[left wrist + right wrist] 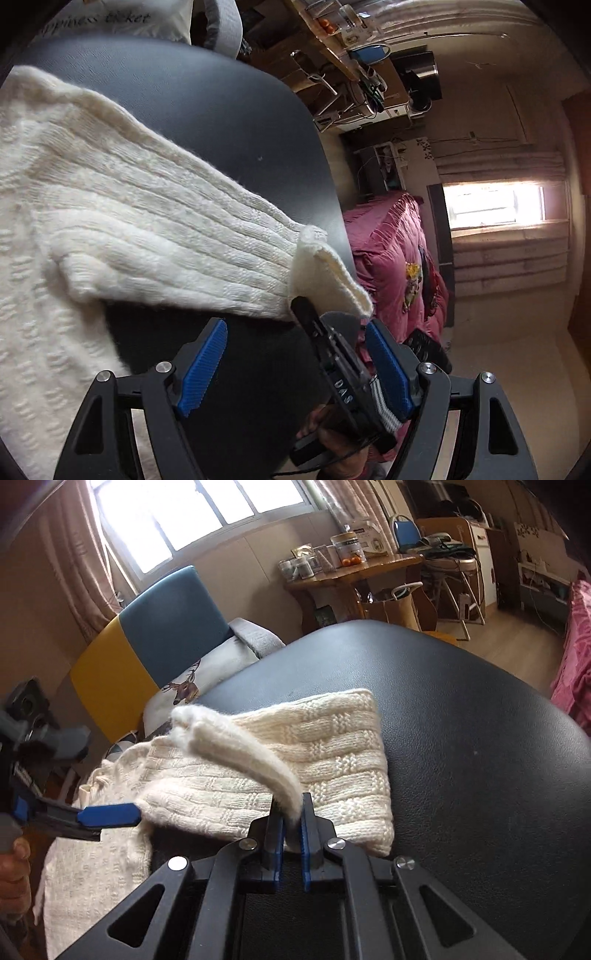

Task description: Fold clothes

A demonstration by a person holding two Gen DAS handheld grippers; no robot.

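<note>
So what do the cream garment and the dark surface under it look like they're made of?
The sweater looks like chunky knit, wool or acrylic: ribbed and basket-weave stitches, fuzzy edges, matte. The black surface looks like leather or vinyl: fine pebbled grain, soft sheen from the window. The right tool pinches the cuff.

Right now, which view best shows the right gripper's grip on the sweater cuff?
The right wrist view: the right gripper is shut on the sweater cuff, pinched between the pads. The left wrist view shows that gripper side-on at the cuff, the pinch hidden.

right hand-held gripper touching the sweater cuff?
Touching. Right wrist view: the right hand-held gripper has its jaws closed on the cuff of the sweater.
</note>
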